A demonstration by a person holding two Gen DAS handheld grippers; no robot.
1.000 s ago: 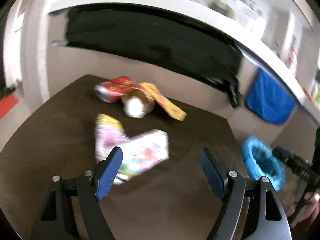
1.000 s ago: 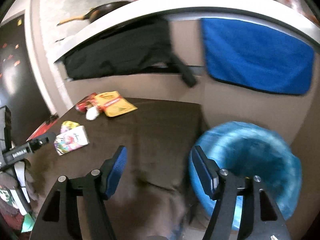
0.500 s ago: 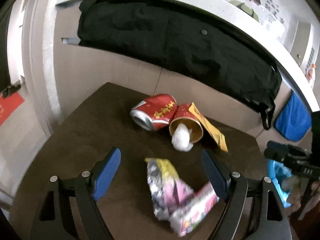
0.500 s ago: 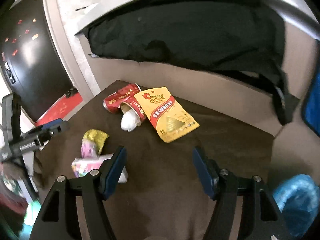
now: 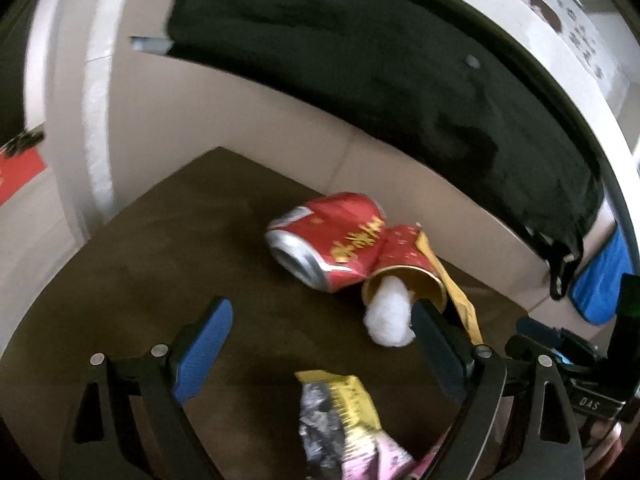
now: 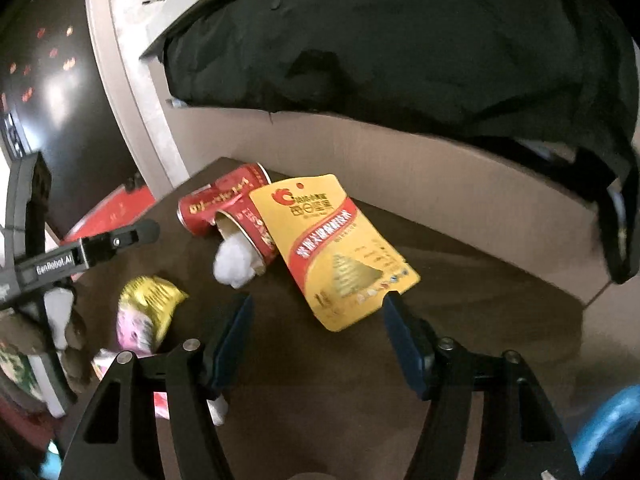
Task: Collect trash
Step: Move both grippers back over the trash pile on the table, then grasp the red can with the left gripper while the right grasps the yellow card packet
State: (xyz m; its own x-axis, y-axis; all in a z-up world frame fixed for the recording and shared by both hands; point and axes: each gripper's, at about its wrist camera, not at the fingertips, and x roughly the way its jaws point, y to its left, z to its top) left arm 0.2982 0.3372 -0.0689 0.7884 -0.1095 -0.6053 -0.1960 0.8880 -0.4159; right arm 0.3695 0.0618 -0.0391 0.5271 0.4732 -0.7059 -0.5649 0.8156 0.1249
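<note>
On the dark brown table lies a crushed red can, and against it a red paper cup on its side with a white tissue wad spilling out. My left gripper hovers just in front of them with its jaws opening; a yellow-pink wrapper lies on the table below the gap, not pinched. In the right wrist view, a yellow pouch leans on the cup and can. My right gripper is open, its tips at the pouch's near edge.
A black bag hangs from the white counter behind the table. A blue-lined bin sits off the table's right side. The left gripper shows at the left of the right wrist view, with the wrapper near it.
Both grippers have swung toward the trash pile. The left view went from the wrapper to the can and cup; the right view left the blue bin and closed on the yellow pouch.
</note>
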